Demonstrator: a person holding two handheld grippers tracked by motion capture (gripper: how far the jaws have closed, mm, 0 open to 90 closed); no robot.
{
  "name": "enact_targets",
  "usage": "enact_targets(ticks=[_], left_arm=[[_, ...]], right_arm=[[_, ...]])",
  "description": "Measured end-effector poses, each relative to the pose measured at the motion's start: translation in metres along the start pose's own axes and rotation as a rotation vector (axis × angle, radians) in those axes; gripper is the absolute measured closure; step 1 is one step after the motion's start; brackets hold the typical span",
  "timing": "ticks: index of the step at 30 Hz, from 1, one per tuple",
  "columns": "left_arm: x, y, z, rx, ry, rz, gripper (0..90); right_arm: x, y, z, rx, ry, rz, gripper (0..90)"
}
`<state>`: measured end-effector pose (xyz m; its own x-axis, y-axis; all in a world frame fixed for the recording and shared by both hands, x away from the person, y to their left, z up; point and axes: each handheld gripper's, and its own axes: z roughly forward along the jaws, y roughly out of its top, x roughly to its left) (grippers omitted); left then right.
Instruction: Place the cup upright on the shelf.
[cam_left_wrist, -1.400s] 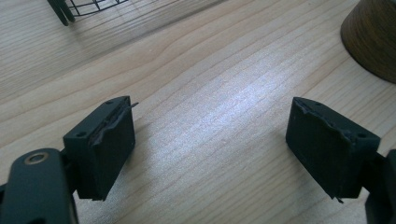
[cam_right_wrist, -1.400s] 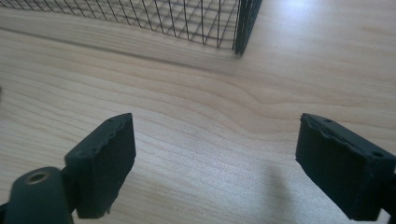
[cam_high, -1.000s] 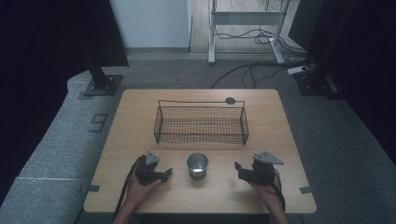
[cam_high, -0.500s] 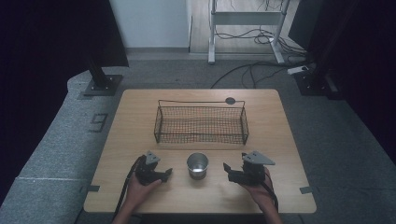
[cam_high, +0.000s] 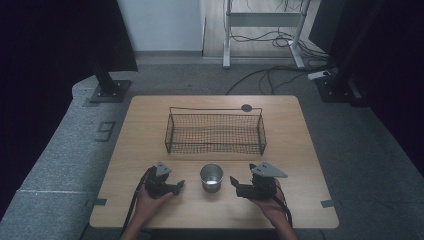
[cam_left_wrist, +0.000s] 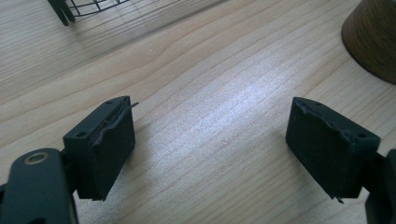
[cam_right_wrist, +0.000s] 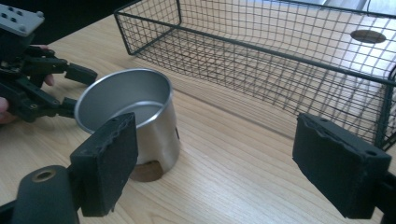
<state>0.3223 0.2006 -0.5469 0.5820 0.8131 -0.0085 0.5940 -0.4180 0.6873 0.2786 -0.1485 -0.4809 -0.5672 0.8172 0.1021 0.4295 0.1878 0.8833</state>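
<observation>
One pale wooden table (cam_high: 150, 125), grey carpet (cam_high: 60, 165)

Lab, black curtains (cam_high: 60, 45), floor cables (cam_high: 270, 75)

We saw a desk (cam_high: 150, 130) of pale wood with a clear, fine grain, smooth and lightly sheened where the light fell on it. At its near middle stood a cup (cam_high: 211, 176) of bare metal, brushed and softly shiny inside, its wall mirroring the wood grain. Beyond it, the basket (cam_high: 215, 134) was thin dark wire mesh with a matt coating. The left gripper (cam_high: 176, 186) and the right gripper (cam_high: 234, 182) looked like matt black plastic; the right carried a flat grey plate. Their jaws were faced with black pads (cam_right_wrist: 114, 158), rubbery or foam-like, rough and frayed at the edges. The floor (cam_high: 65, 150) around the desk was grey, coarse carpet.
</observation>
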Motion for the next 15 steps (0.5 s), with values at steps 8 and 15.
enact_targets(ticks=[8, 15], left_arm=[[0.000, 0.000, 0.000, 0.001, 0.000, 0.001, 15.7], [0.000, 0.000, 0.000, 0.002, 0.001, 0.003, 15.7]], right_arm=[[0.008, 0.002, 0.004, -0.004, 0.014, 0.004, 13.7], [0.018, 0.004, 0.007, 0.000, 0.041, -0.013, 13.5]])
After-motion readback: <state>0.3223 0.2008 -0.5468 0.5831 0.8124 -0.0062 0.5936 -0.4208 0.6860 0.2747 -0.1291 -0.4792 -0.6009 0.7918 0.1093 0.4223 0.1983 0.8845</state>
